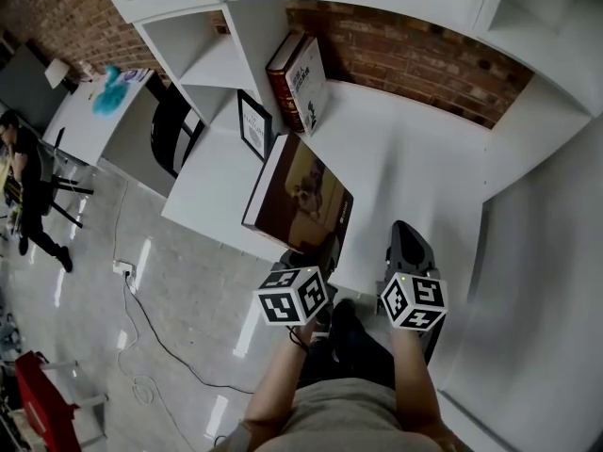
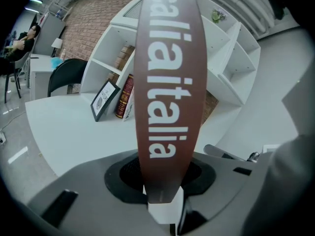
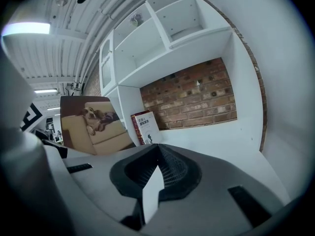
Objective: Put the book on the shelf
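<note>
A large brown book (image 1: 300,196) with a dog on a sofa on its cover hangs tilted over the front edge of the white shelf surface (image 1: 415,158). My left gripper (image 1: 315,254) is shut on its lower edge. In the left gripper view the brown spine (image 2: 167,82) with white lettering rises straight up from between the jaws of the left gripper (image 2: 165,200). My right gripper (image 1: 411,245) is beside it to the right, jaws together and holding nothing. The right gripper view shows the book's cover (image 3: 93,124) at the left, well apart from the right gripper (image 3: 152,191).
Two books (image 1: 300,83) stand leaning at the back of the shelf surface, against a white divider. A black picture frame (image 1: 254,125) stands in front of them. A brick wall (image 1: 415,55) backs the bay. A black chair (image 1: 174,130) and a floor cable (image 1: 141,318) lie left.
</note>
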